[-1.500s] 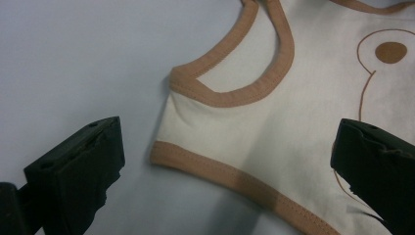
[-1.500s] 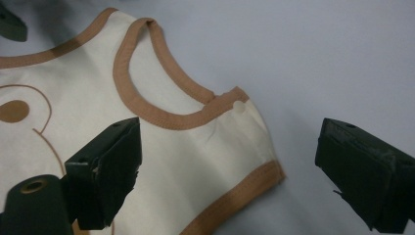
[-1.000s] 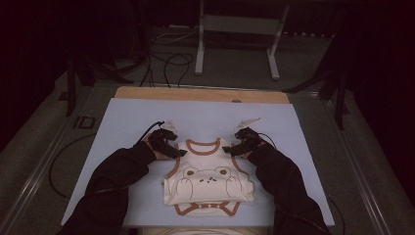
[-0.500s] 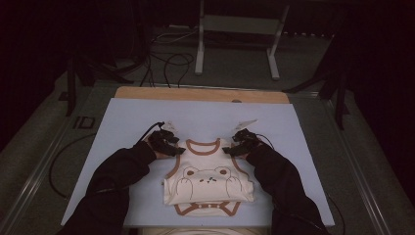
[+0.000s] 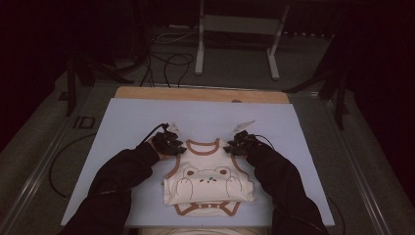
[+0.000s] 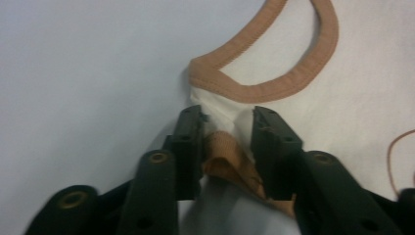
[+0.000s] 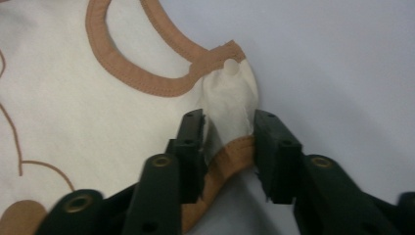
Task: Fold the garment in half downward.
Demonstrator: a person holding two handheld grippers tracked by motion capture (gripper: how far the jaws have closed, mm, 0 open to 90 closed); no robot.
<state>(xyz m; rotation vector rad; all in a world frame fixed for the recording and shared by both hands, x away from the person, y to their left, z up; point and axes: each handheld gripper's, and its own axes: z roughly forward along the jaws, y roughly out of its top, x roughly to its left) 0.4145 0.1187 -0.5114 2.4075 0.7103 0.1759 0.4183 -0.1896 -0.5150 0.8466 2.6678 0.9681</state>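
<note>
A cream baby bodysuit point(image 5: 208, 183) with brown trim and a bear print lies flat on the pale blue mat point(image 5: 195, 117), neck away from me. My left gripper point(image 5: 175, 146) is at its left shoulder. Its jaws have just been closing, and the white fabric and brown trim point(image 6: 225, 161) are bunched between the pads. My right gripper point(image 5: 234, 147) is at the other shoulder. Its jaws have also just been closing and pinch a fold of cloth point(image 7: 230, 98) and brown trim. The neck opening point(image 6: 274, 88) lies just beyond both sets of jaws.
Dark sleeves point(image 5: 122, 176) reach in from the bottom edge on both sides of the bodysuit. A wooden board edge point(image 5: 200, 94) borders the mat's far side. On the floor beyond the board stand a metal frame point(image 5: 237, 29) and loose cables point(image 5: 166, 63).
Both hands stay at the bodysuit's shoulders. The left hand has edged slightly toward the garment. The bodysuit lies as before.
</note>
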